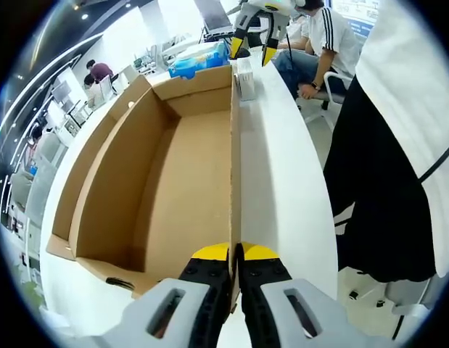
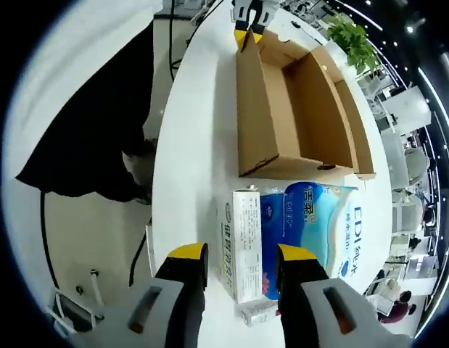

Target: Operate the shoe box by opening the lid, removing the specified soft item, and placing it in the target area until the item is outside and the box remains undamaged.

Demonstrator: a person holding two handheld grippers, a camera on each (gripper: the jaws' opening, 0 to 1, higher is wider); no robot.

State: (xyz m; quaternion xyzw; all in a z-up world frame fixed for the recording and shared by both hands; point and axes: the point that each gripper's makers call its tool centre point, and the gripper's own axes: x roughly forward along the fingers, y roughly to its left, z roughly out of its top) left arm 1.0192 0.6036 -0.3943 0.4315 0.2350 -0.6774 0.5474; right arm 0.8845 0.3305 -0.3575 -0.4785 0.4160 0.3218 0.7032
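White table (image 2: 195, 145) carries all. Tissue pack (image 2: 315, 221) lies outside the box (image 2: 297, 109), against its end wall, just beside a carton (image 2: 246, 243) — straight ahead of the right gripper (image 2: 241, 254), jaws apart. Left gripper (image 1: 235, 254) pinches the box wall — far end.

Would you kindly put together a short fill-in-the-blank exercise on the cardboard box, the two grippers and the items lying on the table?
1. The cardboard box is open and inside it is ____.
2. The left gripper is shut on the box's ____.
3. The right gripper, its jaws ____, hovers over a white carton.
4. Beside the carton lies a ____ tissue pack.

Missing words: empty; wall; open; blue
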